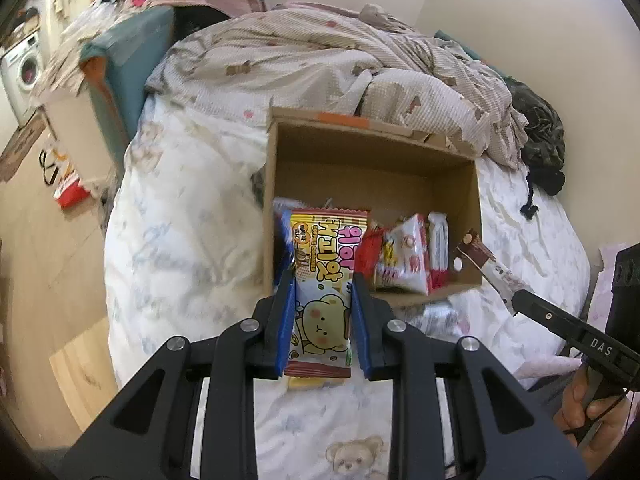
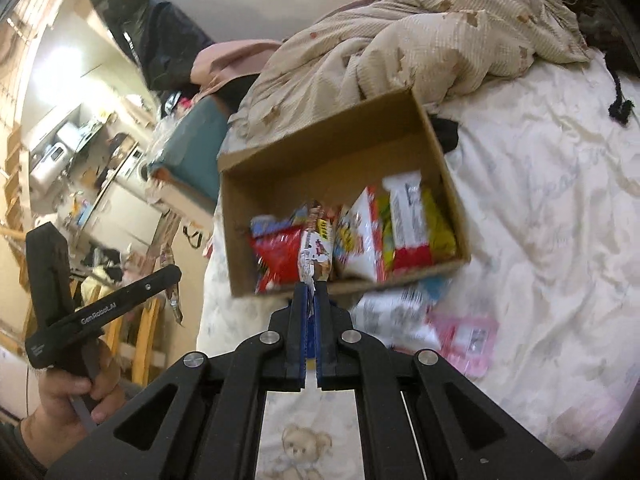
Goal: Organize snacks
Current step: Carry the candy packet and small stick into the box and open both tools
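**Cardboard snack box on bed, two packets held at its near edge**

Cardboard box, brown, open-topped, resting on the white printed bed sheet. A crumpled beige quilt lies just behind it.

Contents, seen from the right wrist view: red packet at the left; white-and-red packet in the middle; white bar with a red end lying on a yellow-green packet at the right. All sit in the near half of the box; the far half shows bare cardboard.

Left claw: blue-padded fingers partly closed on the sides of a yellow cookie packet printed with a bear. The packet is upright between them, and its upper half overlaps the near left part of the box.

Right claw: fingers nearly together, pinching the lower end of a slim brown-and-white snack bar. The bar stands over the near wall of the box.

Loose items on the sheet just in front of the box: a blurred white-and-blue packet and a pink packet beside it.

Also in view: a teal cushioned piece left of the bed, and a washing machine far left.
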Action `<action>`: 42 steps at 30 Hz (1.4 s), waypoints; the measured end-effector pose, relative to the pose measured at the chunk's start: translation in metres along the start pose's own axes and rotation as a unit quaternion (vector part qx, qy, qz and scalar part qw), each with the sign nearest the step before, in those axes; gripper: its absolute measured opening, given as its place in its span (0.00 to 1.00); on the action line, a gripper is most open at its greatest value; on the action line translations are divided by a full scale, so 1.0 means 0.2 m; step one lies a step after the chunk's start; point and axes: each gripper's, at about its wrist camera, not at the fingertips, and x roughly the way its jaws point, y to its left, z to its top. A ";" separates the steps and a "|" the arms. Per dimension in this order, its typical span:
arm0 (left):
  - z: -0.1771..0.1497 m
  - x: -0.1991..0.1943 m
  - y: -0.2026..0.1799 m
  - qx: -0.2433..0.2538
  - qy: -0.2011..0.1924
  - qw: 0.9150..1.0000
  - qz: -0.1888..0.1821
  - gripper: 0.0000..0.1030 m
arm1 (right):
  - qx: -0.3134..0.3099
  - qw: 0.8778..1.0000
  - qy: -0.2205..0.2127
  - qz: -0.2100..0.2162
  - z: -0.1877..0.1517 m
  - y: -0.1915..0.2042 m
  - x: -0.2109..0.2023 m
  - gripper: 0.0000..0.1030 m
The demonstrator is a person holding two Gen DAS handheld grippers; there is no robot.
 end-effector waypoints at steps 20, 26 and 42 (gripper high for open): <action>0.39 0.47 -0.12 0.011 0.004 1.000 0.009 0.22 | 0.033 0.999 0.001 -0.027 0.41 -0.22 0.31 0.03; 0.39 0.52 -0.13 0.018 0.007 1.000 0.009 0.22 | 0.045 0.999 0.010 -0.024 0.41 -0.27 0.38 0.03; 0.38 0.51 -0.15 0.030 0.000 0.999 0.015 0.23 | 0.061 0.998 -0.009 -0.008 0.44 -0.28 0.38 0.08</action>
